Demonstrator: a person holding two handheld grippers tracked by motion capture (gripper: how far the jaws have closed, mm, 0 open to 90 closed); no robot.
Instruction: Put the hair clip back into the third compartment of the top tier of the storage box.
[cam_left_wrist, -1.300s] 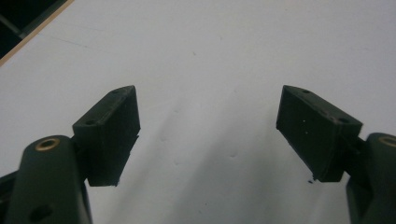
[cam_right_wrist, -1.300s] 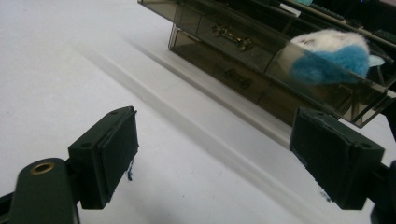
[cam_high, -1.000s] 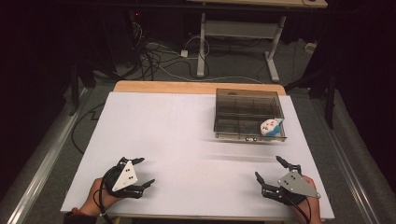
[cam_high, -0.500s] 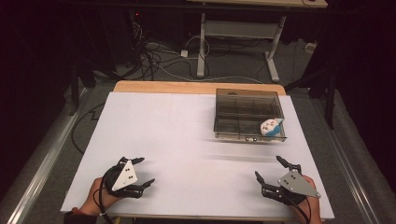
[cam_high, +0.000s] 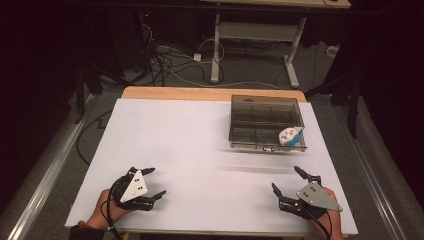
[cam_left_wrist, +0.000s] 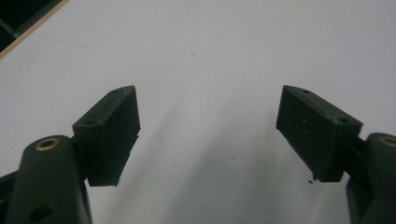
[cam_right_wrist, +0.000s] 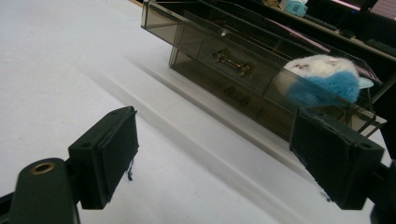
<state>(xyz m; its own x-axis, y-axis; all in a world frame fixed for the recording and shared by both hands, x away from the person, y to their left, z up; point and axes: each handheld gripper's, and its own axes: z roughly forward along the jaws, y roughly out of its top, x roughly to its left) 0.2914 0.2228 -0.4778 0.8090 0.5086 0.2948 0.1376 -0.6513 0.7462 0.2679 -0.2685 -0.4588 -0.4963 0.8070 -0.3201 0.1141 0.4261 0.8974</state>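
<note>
A smoky clear plastic drawer box (cam_high: 266, 122) stands at the back right of the white table (cam_high: 200, 145). A white and blue plush toy (cam_high: 290, 136) lies in its front right corner, and it shows through the box wall in the right gripper view too, plush toy (cam_right_wrist: 322, 79). My left gripper (cam_high: 152, 182) rests open near the front left edge, held by a hand. My right gripper (cam_high: 287, 180) is open near the front right edge, pointing toward the box (cam_right_wrist: 243, 56). Bare table lies between the left gripper's (cam_left_wrist: 208, 135) fingers.
A wooden strip (cam_high: 210, 93) runs along the table's far edge. Beyond it lie cables (cam_high: 165, 65) on the floor and a desk frame (cam_high: 255, 35). Metal rails flank the table on both sides.
</note>
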